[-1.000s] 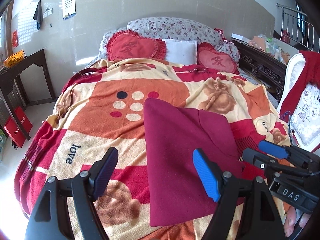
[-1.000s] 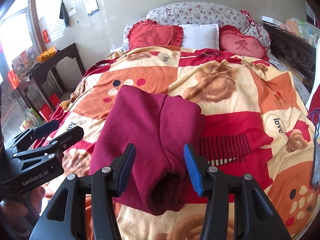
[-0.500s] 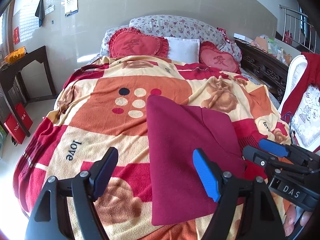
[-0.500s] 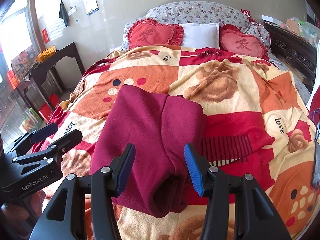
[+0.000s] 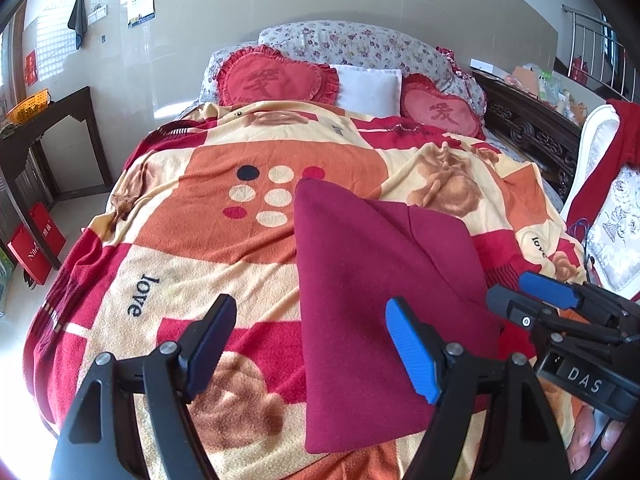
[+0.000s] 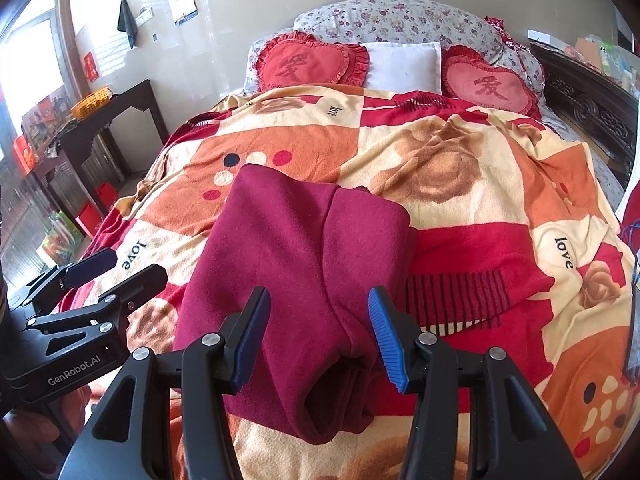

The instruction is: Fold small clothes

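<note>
We see from the left wrist a bed (image 5: 168, 240) with a patterned blanket. Our left gripper (image 5: 308, 344) stands wide and empty; the dark red garment (image 5: 380, 280) lies near, already folded over. From the right wrist, our right gripper (image 6: 320, 336) is narrower, over the garment (image 6: 288, 280), not pressing. We judge another fold remains.

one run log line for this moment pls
stage: mid-fold | maroon garment: partly folded on blanket | left gripper: open, empty | right gripper: open over garment's near end, not gripping
</note>
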Demonstrator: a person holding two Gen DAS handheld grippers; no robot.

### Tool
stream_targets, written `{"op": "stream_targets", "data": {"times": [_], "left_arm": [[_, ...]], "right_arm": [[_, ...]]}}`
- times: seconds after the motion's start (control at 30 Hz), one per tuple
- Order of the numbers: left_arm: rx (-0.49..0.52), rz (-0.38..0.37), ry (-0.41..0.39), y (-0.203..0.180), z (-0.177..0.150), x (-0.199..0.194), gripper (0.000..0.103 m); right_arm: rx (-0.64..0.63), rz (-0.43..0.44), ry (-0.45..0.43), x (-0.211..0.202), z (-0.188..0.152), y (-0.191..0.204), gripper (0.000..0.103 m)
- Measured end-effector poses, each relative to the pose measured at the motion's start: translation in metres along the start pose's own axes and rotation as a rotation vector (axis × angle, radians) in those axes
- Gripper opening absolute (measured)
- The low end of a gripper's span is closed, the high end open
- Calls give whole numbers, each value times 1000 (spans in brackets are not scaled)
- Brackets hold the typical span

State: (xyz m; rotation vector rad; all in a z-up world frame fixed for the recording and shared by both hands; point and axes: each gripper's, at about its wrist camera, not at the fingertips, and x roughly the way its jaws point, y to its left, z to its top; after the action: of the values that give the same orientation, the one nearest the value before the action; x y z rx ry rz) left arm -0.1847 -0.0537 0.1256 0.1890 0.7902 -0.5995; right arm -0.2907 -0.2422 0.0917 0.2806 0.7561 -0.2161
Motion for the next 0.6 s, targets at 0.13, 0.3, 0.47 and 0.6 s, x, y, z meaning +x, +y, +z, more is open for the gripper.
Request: {"op": "stream_targets", "data": {"times": [0.13, 0.3, 0.47, 0.6], "left_arm": [[2, 3, 5, 0, 0, 3, 81], [3, 7, 9, 0, 0, 5, 81], [4, 9, 12, 0, 1, 6, 81], [9, 10, 14, 1, 2, 9, 81]], "right_arm": [[6, 4, 10, 4, 1, -2, 34], [7, 5, 21, 9, 1, -3, 34], [9, 5, 30, 12, 2, -3, 34], [9, 6, 29, 12, 2, -3, 34]]}}
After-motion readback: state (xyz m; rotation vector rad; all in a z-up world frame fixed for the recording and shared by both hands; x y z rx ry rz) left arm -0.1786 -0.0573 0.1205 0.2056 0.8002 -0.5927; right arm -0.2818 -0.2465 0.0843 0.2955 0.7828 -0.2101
